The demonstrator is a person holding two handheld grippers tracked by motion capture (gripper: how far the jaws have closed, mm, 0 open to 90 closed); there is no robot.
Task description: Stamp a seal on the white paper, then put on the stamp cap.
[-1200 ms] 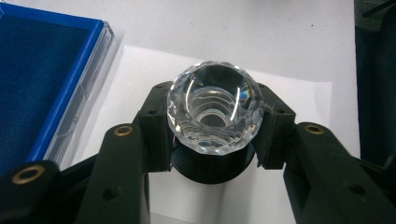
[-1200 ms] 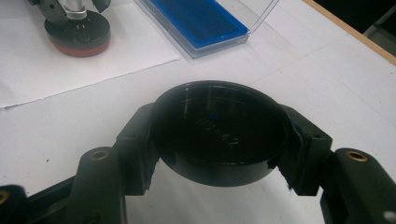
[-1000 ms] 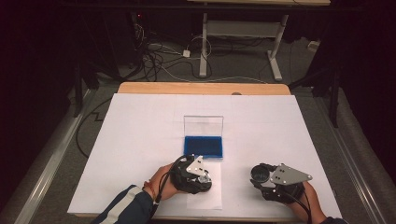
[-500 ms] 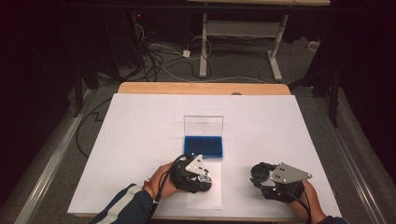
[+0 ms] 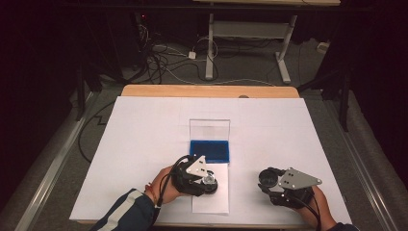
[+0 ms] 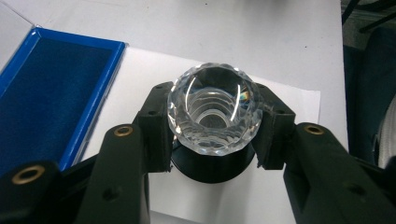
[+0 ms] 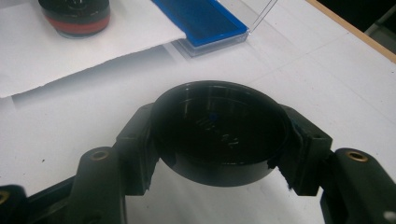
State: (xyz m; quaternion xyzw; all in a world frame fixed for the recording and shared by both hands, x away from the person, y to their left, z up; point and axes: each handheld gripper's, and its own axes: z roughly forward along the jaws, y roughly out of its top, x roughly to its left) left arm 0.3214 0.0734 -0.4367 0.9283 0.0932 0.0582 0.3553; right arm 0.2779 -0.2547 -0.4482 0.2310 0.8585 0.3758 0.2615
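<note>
Nearest to me, at the desk's [image 5: 144, 120] front edge, my right claw [image 7: 217, 140] is clenched around a round black cap [image 7: 218, 135], its hollow side facing up; in the high view this claw [image 5: 284, 185] sits near the front right corner, just above the white surface. To its left, my left claw [image 6: 212, 126] is clenched on a faceted clear crystal knob [image 6: 214, 114] with a black base beneath it, pads pressing both sides. In the high view that claw [image 5: 197, 175] hangs over a loose white paper sheet [image 5: 211, 199] lying at the middle of the front edge. From the right gripper view, a black cylinder with a red band [image 7: 74, 16] stands on that sheet. Just beyond the sheet, toward the desk's centre, lies an open case with a blue lining [image 5: 210, 150], its clear lid [image 5: 209, 130] standing upright at the far side. The wooden far edge of the desk lies past the white covering.
</note>
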